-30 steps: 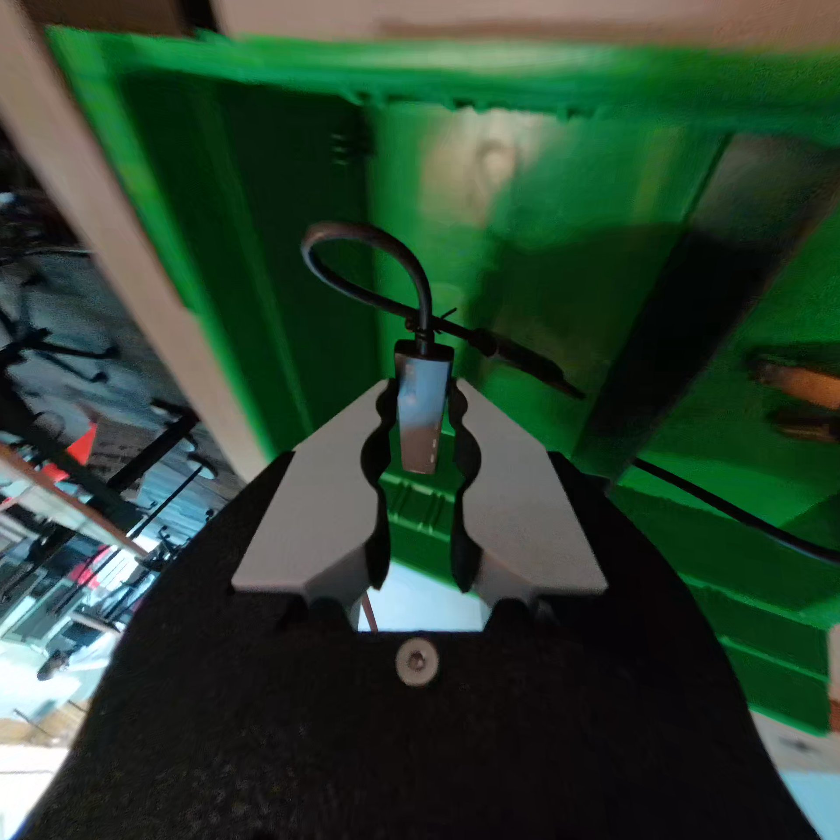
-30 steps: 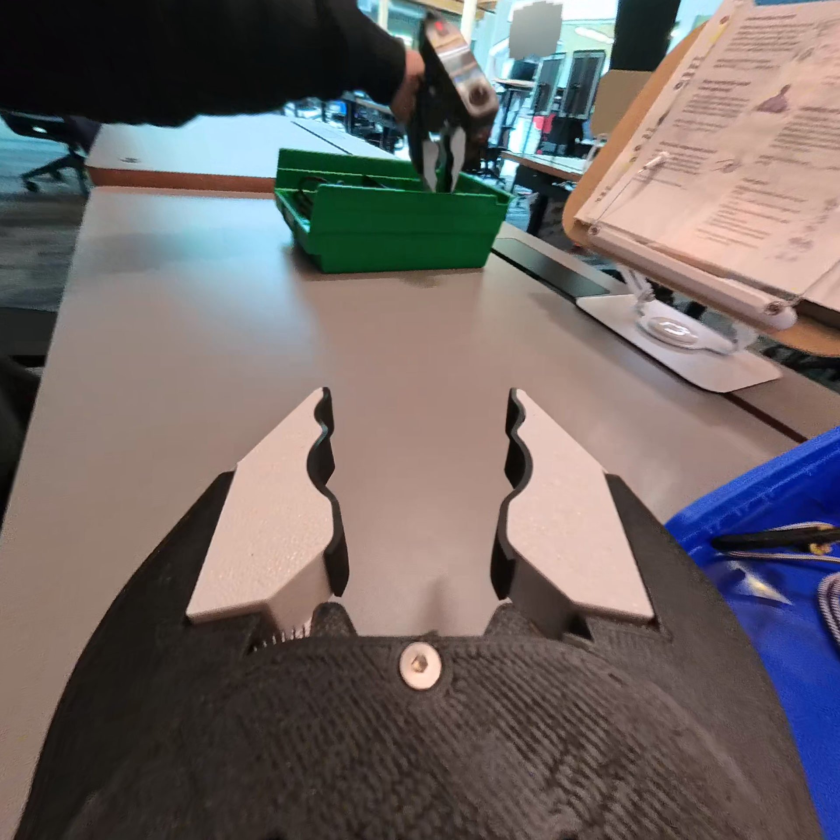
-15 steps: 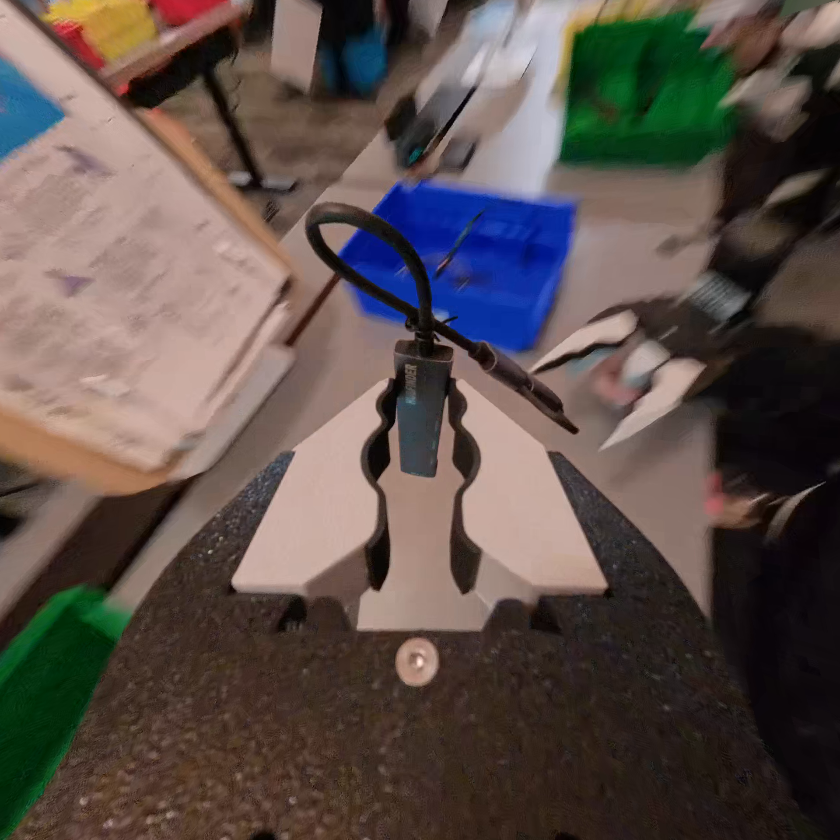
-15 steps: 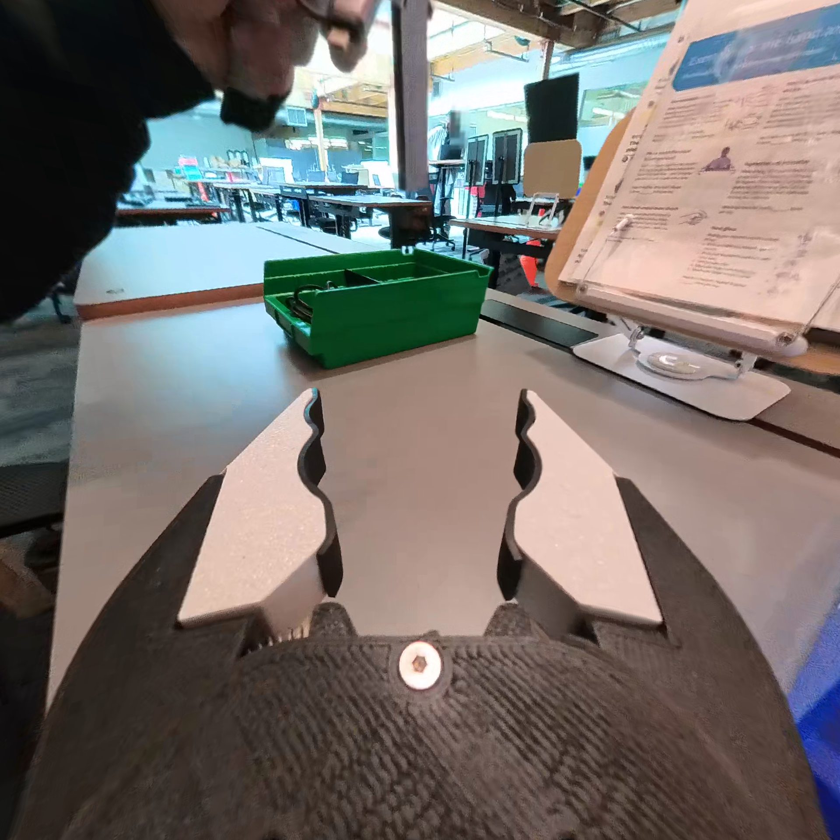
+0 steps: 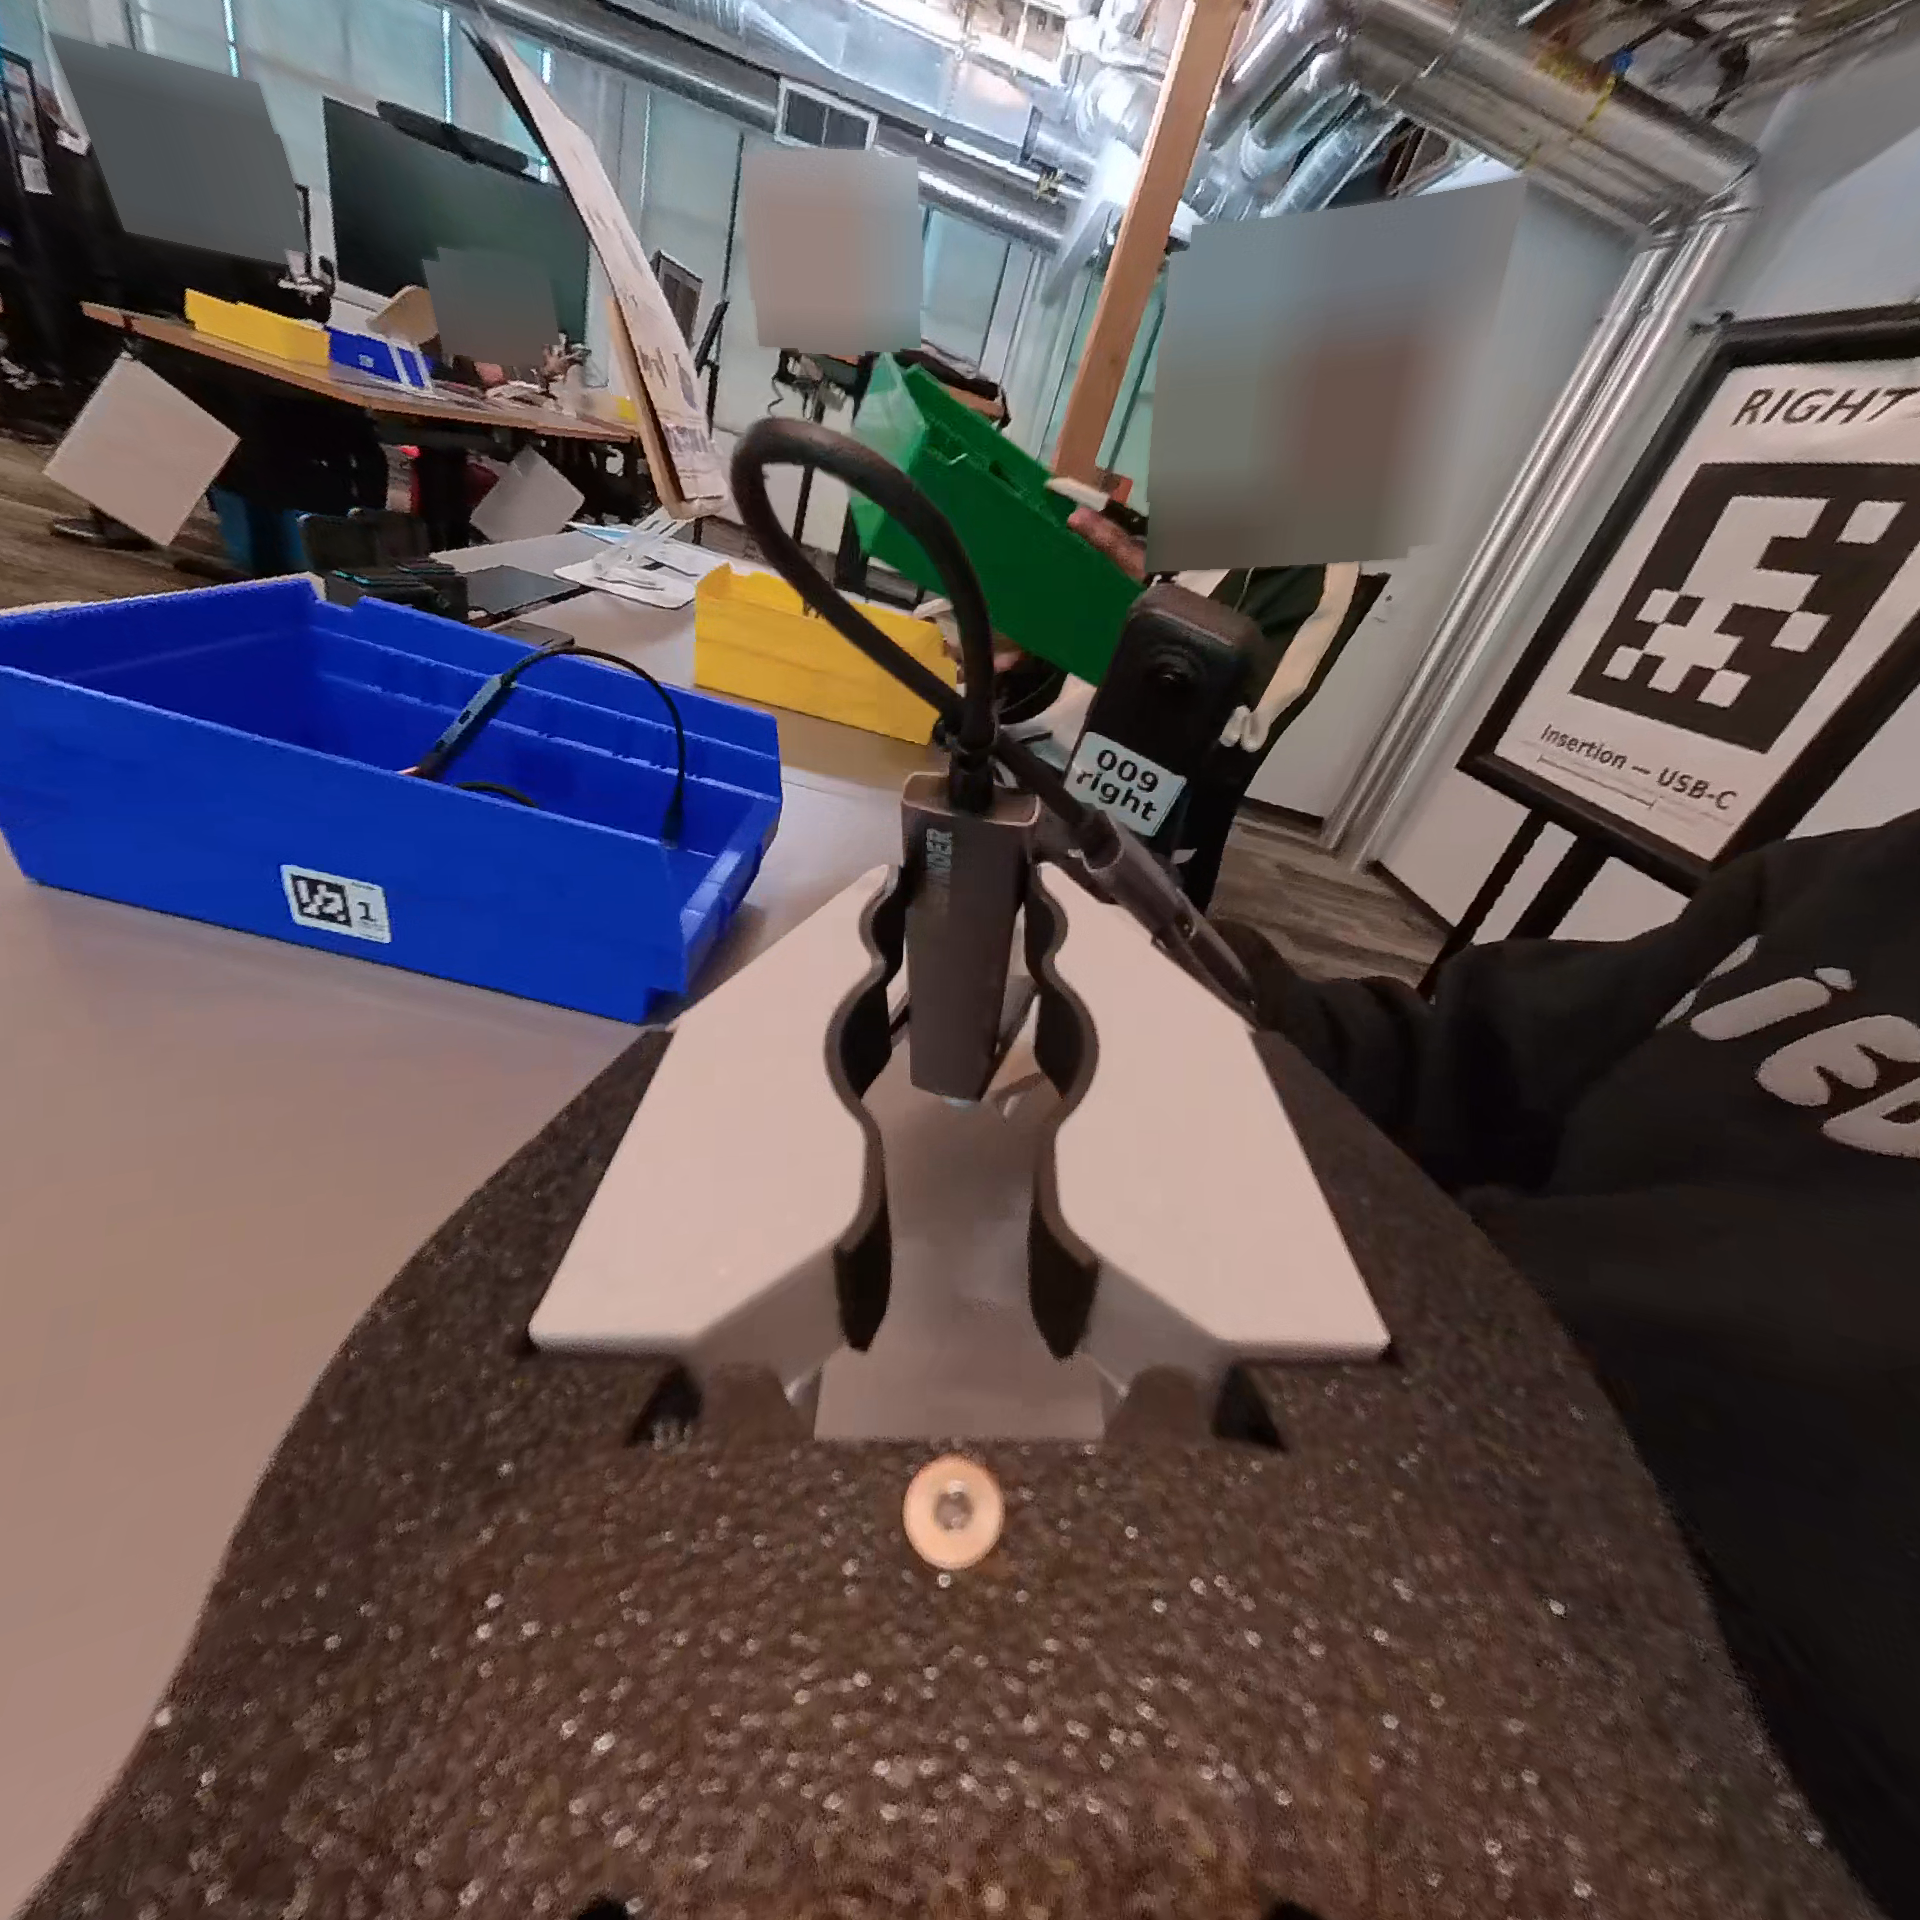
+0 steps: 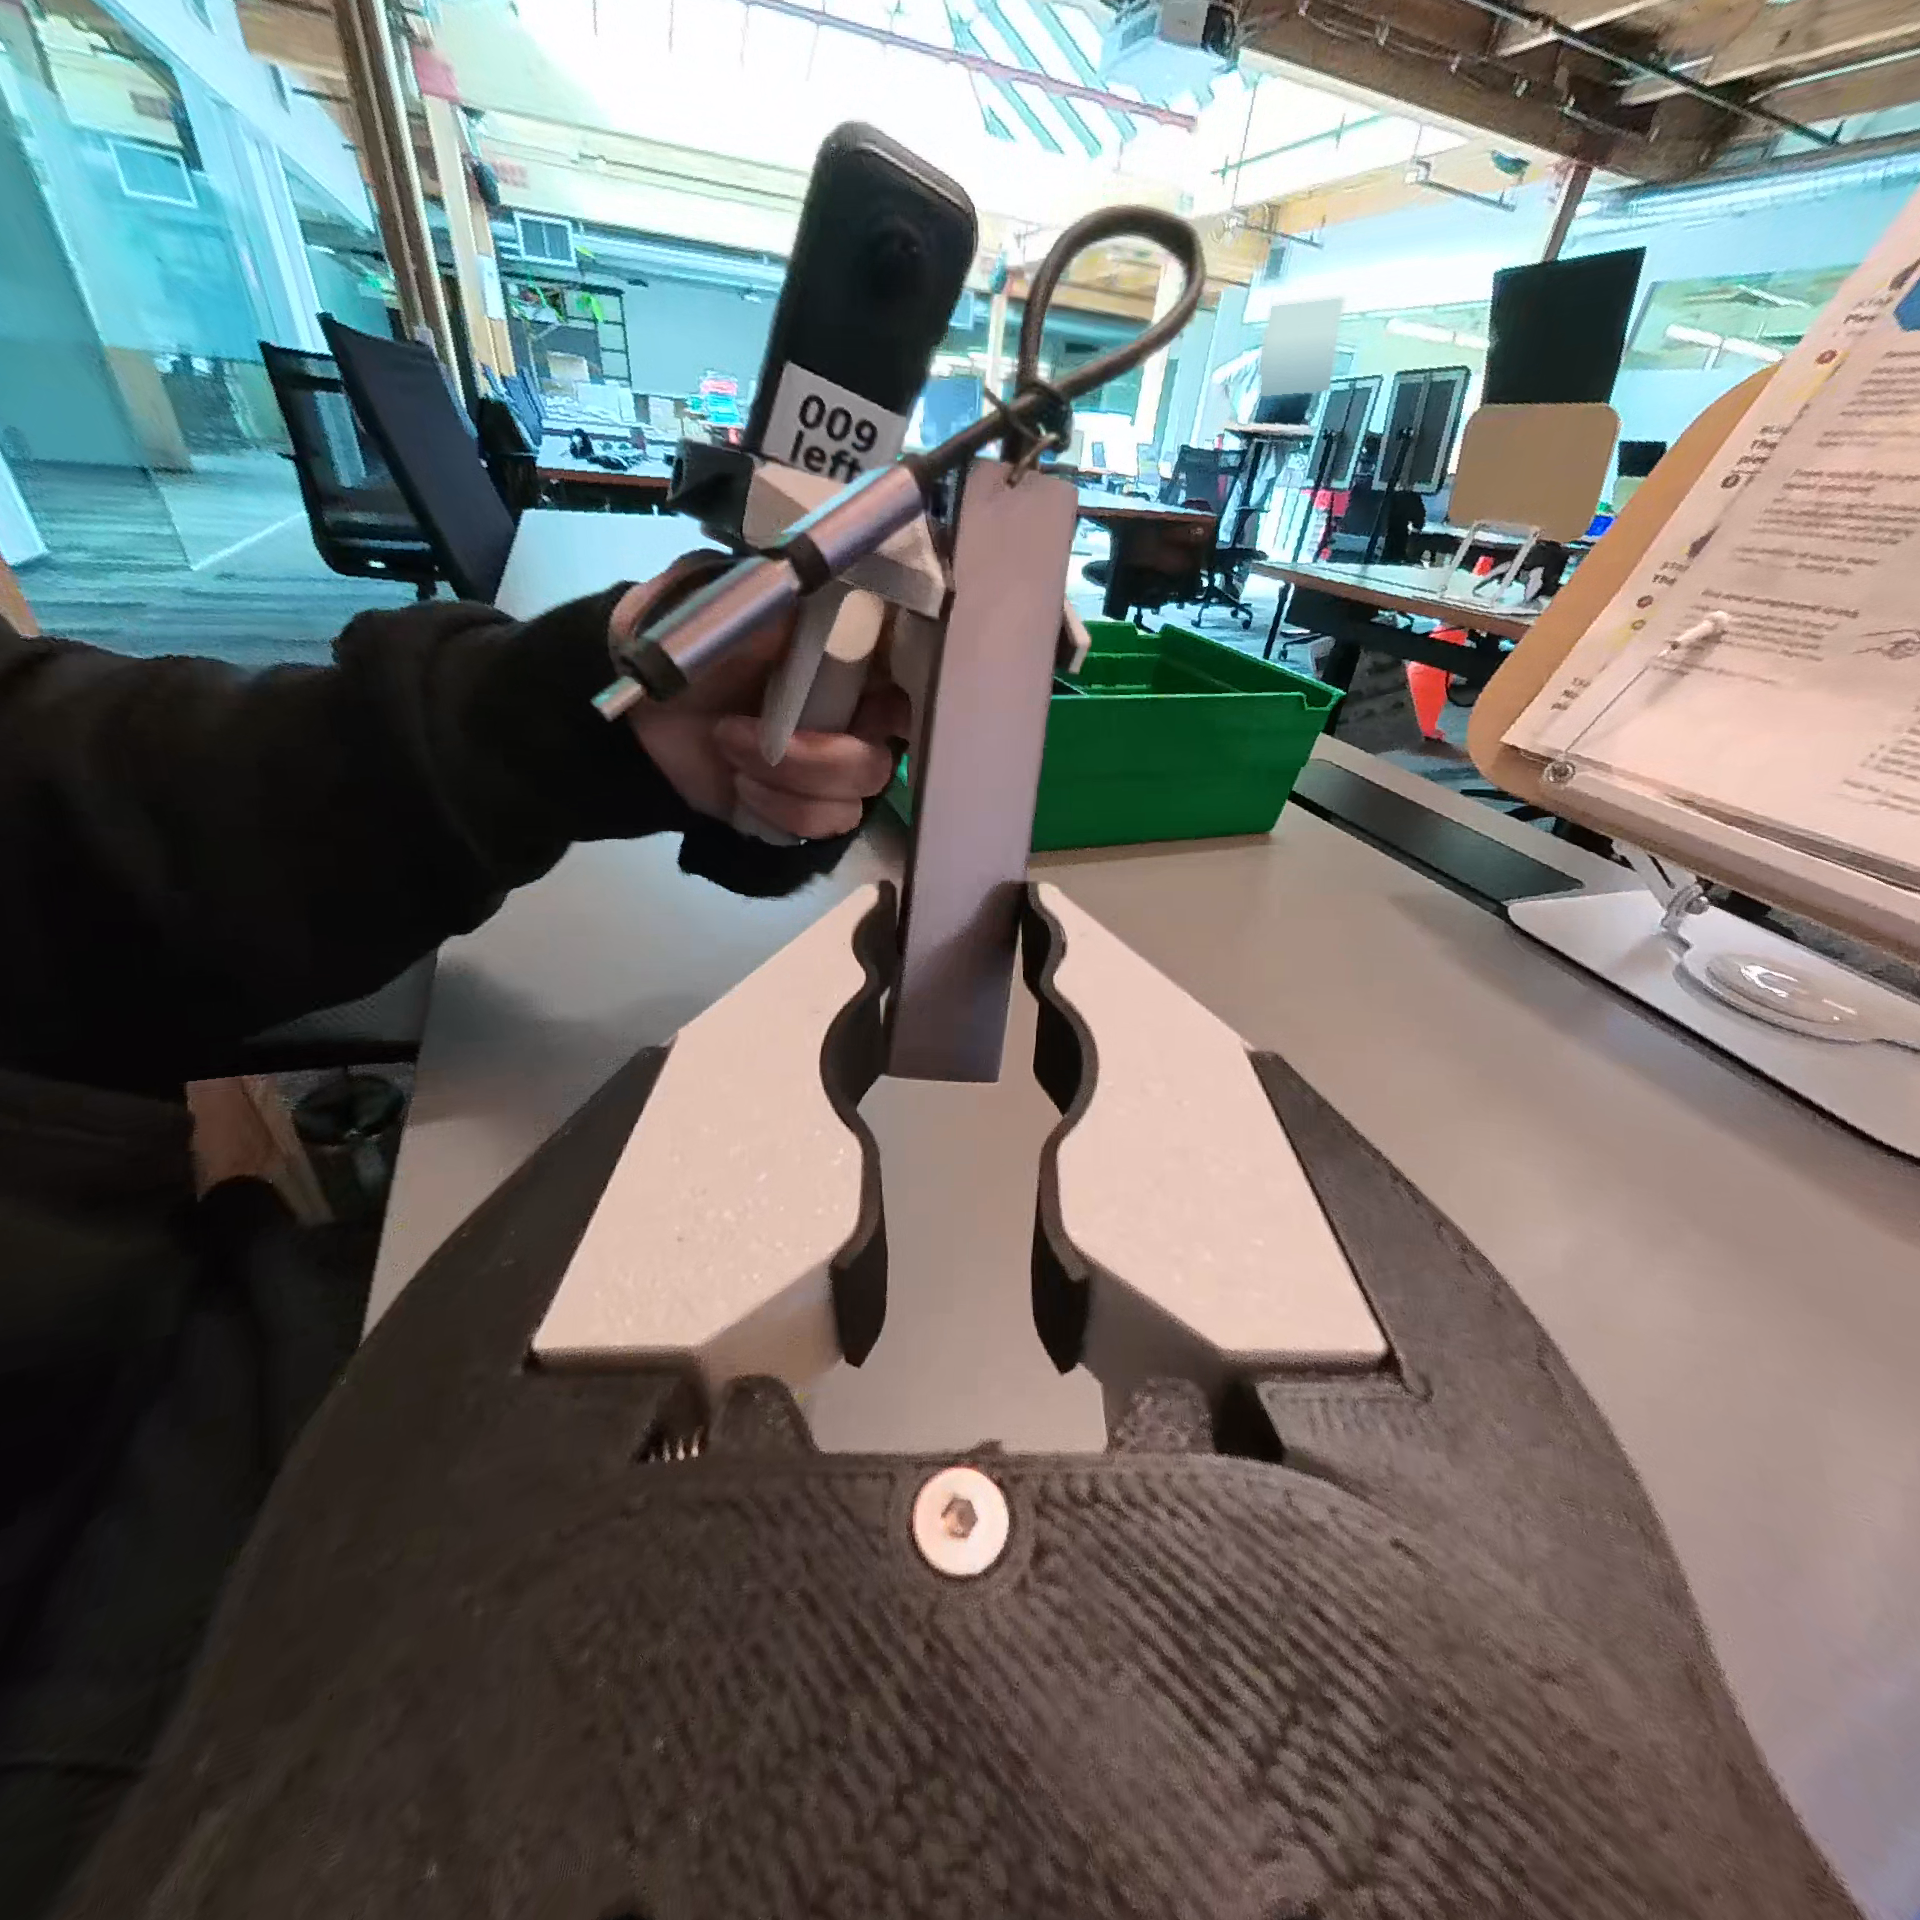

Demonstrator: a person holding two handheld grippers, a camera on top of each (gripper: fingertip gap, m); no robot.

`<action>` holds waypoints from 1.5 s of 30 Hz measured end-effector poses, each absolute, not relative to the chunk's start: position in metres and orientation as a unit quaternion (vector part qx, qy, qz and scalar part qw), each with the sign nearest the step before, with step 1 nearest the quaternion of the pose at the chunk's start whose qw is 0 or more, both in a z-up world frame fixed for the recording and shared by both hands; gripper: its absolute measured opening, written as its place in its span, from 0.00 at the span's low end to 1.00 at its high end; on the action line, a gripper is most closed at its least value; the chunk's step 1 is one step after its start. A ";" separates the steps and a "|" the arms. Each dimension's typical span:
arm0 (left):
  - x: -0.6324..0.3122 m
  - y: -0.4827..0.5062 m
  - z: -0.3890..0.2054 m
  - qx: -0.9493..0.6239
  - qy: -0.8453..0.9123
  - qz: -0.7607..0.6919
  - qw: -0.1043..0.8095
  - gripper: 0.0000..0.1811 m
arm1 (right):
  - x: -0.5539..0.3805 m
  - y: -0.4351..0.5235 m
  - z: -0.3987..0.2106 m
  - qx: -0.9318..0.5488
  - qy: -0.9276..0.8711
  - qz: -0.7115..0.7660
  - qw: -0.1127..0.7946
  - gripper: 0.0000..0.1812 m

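We see both grippers meeting on one small dark grey adapter [image 5: 961, 935], held upright in the air above the counter [image 5: 208, 1143]. The left gripper [image 5: 961, 894] has its jaws closed on the adapter's narrow sides. The right gripper [image 6: 951, 904] faces it, and its jaws appear closed on the adapter's lower end. A short black cable [image 5: 862, 582] rises from the top of the adapter in a loop. It is tied back on itself, and its metal plug [image 6: 769, 592] sticks out sideways, free. A blue bin [image 5: 364, 831] at the far left of the counter holds another black cable with a plug. A yellow bin [image 5: 810, 655] sits beyond it, its contents hidden. A green bin [image 6: 1174, 748] near the counter's far edge has dividers, but we cannot tell what is inside. A document stand [image 6: 1714, 623] is at the right edge.
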State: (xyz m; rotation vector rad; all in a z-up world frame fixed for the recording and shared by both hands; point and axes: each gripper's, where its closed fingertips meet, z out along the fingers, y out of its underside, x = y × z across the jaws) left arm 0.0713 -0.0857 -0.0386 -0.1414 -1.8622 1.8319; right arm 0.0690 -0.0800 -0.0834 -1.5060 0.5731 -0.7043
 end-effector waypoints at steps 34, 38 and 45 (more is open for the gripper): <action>0.075 -0.121 -0.070 -0.009 -0.741 0.662 0.111 0.10 | 0.085 -0.088 -0.087 -0.526 0.322 -0.178 0.767 0.11; 0.073 -0.123 -0.071 -0.035 -0.756 0.651 0.054 0.10 | 0.085 -0.091 -0.087 -0.528 0.309 -0.198 0.766 0.11; 0.097 -0.110 -0.073 -0.057 -0.792 0.605 -0.062 0.10 | 0.080 -0.135 -0.105 -0.627 0.290 -0.292 0.661 0.51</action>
